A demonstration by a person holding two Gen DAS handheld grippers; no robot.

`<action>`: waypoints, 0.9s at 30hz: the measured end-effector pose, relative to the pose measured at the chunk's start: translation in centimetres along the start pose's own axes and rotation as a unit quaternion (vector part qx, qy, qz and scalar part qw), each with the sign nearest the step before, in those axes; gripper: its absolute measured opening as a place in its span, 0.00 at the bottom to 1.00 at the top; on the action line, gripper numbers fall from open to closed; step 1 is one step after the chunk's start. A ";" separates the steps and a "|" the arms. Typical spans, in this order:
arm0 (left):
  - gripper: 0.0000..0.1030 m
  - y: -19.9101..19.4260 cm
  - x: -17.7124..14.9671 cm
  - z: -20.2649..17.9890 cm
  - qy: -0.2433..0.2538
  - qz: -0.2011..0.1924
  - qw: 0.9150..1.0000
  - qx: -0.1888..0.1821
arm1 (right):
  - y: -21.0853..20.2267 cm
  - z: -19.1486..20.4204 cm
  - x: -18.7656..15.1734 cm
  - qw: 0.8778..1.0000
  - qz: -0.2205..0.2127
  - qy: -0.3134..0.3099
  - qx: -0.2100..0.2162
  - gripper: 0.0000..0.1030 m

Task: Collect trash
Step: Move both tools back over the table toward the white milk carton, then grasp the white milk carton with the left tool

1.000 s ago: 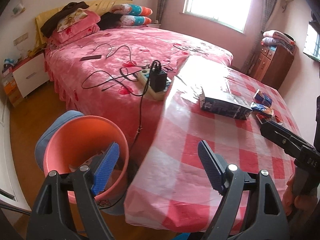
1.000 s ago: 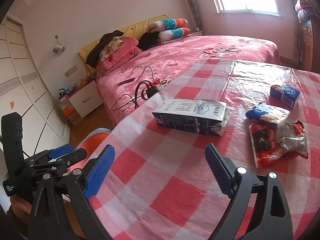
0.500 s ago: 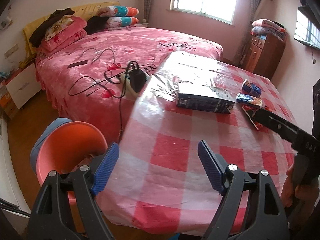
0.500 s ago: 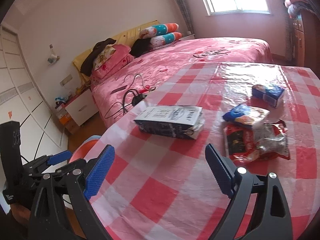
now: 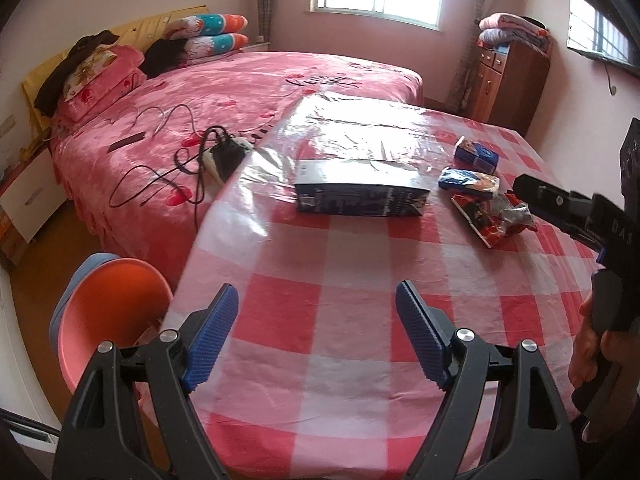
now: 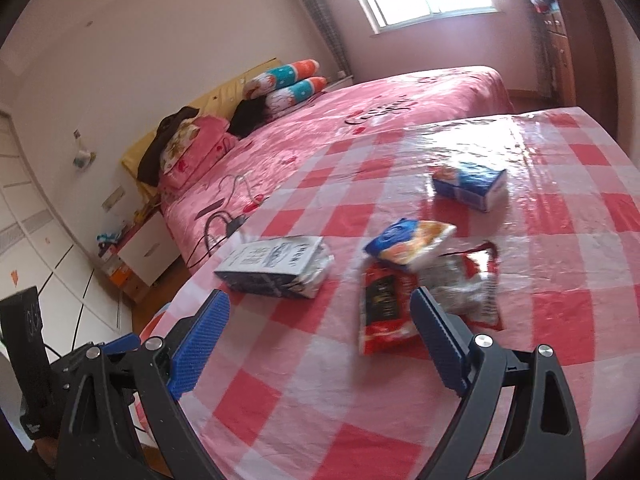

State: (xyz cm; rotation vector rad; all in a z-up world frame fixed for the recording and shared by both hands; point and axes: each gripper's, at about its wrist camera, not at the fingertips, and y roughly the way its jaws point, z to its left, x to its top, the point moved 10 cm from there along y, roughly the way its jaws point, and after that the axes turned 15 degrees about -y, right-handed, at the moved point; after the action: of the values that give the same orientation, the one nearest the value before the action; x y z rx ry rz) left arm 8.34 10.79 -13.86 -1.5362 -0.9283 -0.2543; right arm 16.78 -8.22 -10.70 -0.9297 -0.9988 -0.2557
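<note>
On the red-and-white checked table lie a dark milk carton on its side, a red snack bag, a blue-and-orange wrapper and a small blue box. My left gripper hovers open over the table's near edge, well short of the carton. My right gripper is open too, its right finger just in front of the red bag, nothing between the jaws. An orange bin stands on the floor at the left.
A pink bed with pillows, a power strip and cables runs along the table's left. A white nightstand and wooden dresser stand by the walls. A person's hand holds the right gripper's handle.
Both grippers have swung rightward over the table: the bin slid toward the left edge of the left view, and the trash now sits closer and more central. Jaws stayed open.
</note>
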 end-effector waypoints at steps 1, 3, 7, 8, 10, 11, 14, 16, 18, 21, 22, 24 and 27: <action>0.79 0.1 0.0 -0.3 0.002 0.001 1.000 0.000 | -0.1 -0.6 0.0 1.000 -0.001 0.006 -0.002 0.88; 0.79 0.4 -0.1 -1.1 0.008 0.005 1.000 -0.002 | -0.4 -1.6 0.0 1.000 -0.001 0.016 -0.005 0.88; 0.79 0.9 -0.1 -2.8 0.017 0.013 1.000 -0.011 | -0.8 -3.9 0.0 0.999 -0.002 0.039 -0.012 0.88; 0.79 1.1 0.0 -3.3 0.017 0.017 1.000 -0.016 | -0.8 -4.4 -0.1 0.999 -0.001 0.043 -0.014 0.88; 0.79 1.4 0.2 -4.2 0.013 0.023 0.999 -0.026 | -1.1 -5.8 -0.2 0.998 -0.001 0.053 -0.022 0.88; 0.79 1.6 0.4 -4.6 0.010 0.026 0.999 -0.033 | -1.2 -6.4 -0.2 0.998 0.000 0.057 -0.025 0.88; 0.79 2.6 1.1 -5.9 -0.022 0.045 0.997 -0.059 | -1.6 -8.4 -0.4 0.996 0.000 0.077 -0.034 0.88; 0.79 3.5 1.7 -6.6 -0.045 0.055 0.995 -0.070 | -1.8 -9.4 -0.5 0.995 -0.001 0.087 -0.040 0.88; 0.79 4.5 2.3 -7.1 -0.072 0.059 0.993 -0.077 | -2.1 -10.3 -0.5 0.995 -0.003 0.094 -0.041 0.88; 0.79 6.7 3.6 -6.8 -0.129 0.063 0.987 -0.071 | -2.3 -10.7 -0.6 0.994 -0.006 0.098 -0.041 0.88; 0.79 7.3 3.8 -6.6 -0.147 0.066 0.985 -0.069 | -2.3 -10.7 -0.6 0.994 -0.006 0.098 -0.040 0.88; 0.79 8.6 4.3 -6.1 -0.184 0.070 0.978 -0.068 | -2.2 -10.7 -0.7 0.995 -0.005 0.093 -0.038 0.88; 0.79 10.3 5.1 -5.5 -0.230 0.076 0.968 -0.066 | -1.8 -10.6 -1.0 0.996 0.000 0.083 -0.040 0.88</action>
State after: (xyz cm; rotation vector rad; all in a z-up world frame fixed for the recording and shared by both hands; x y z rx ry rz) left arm 20.57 8.74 -16.95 -1.8210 -1.1618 0.1636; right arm 21.60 -17.65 -12.70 -0.9657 -0.8403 -0.3692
